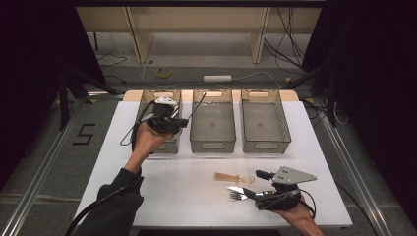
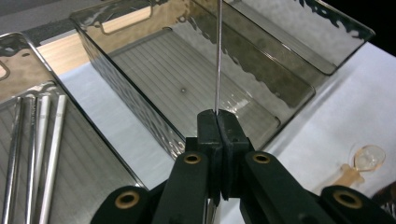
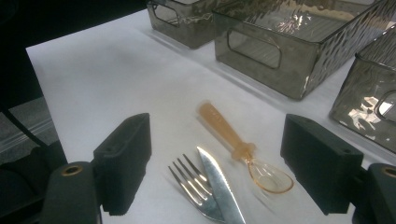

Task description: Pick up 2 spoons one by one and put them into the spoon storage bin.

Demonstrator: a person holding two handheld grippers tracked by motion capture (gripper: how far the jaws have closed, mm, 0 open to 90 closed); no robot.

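White desk (image 1: pixel 196 206), three bins along its far edge. Left hand-held gripper (image 2: pixel 218 119) clamps what seems a thin metal rod (image 2: pixel 217 56); lower it level into the left bin (image 1: pixel 147 101). Right hand-held gripper (image 3: pixel 215 154) gapes empty.

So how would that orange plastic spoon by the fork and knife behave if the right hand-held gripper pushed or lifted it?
The orange spoon looks thin, translucent plastic, so probably light and prone to skidding on the smooth white table. Its rounded bowl may let it rock or pivot when nudged. Lying flat, it probably gives the open right hand-held gripper little to pinch.
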